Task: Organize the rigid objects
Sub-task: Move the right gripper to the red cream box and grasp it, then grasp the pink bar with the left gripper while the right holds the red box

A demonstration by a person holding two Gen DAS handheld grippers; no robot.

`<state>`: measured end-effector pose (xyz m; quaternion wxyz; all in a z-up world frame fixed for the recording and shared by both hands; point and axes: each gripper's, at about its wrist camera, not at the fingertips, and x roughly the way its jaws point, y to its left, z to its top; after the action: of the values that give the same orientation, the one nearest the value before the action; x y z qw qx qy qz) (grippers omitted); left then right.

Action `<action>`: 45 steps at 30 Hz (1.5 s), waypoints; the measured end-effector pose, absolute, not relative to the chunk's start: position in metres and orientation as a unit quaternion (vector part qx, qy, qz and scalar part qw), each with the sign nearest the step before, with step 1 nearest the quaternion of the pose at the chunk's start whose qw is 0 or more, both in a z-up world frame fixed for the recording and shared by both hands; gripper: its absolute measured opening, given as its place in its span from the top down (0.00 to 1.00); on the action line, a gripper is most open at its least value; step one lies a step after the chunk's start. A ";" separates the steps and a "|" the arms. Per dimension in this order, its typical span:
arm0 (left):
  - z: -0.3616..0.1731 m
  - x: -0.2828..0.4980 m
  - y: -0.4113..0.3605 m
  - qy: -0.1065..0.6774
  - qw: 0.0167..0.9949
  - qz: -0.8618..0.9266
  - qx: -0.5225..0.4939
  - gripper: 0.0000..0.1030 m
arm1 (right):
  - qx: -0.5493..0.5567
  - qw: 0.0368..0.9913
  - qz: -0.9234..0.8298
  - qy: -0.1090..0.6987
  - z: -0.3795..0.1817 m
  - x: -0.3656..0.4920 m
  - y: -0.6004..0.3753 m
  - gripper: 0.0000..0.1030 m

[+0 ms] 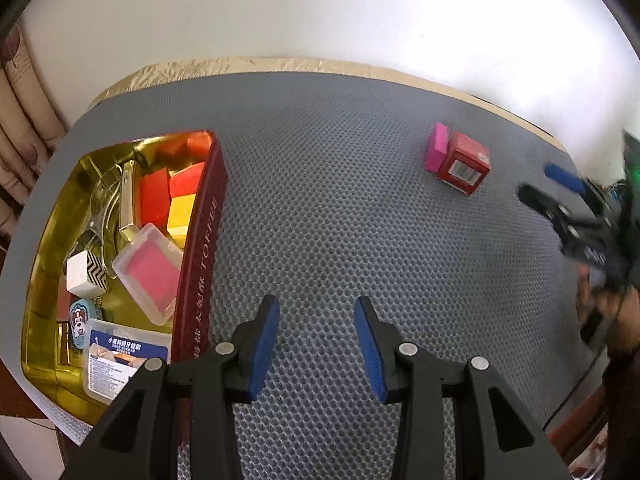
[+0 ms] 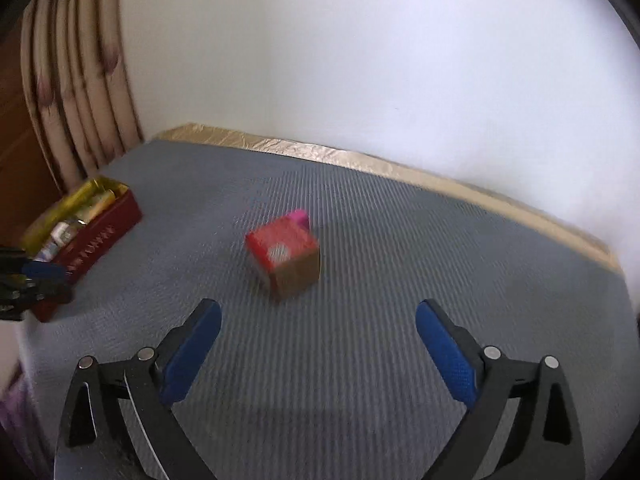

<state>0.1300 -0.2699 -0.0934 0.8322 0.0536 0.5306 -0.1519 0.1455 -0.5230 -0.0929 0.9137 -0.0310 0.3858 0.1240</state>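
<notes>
The small red cardboard box (image 2: 283, 255) lies straight ahead of the released, empty right tongs (image 2: 318, 354), nearer than the empty, part-open left tongs (image 1: 316, 344).

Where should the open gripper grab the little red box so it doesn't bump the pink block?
Probably best from above, with the right gripper closing on the red box across its two free side faces. The pink block leans against its far face, so a finger there would likely knock it. The box sits squarely on the grey mat, nothing else near it.
</notes>
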 end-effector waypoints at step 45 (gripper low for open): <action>-0.109 0.261 -0.435 0.504 0.802 -0.286 0.143 0.61 | 0.081 0.894 0.002 0.441 -0.146 0.068 -0.623 0.59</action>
<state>0.2608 -0.4349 -0.1090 0.8021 0.1428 0.5042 -0.2862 0.0679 -0.6230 -0.1460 0.8939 0.0810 0.4409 0.0023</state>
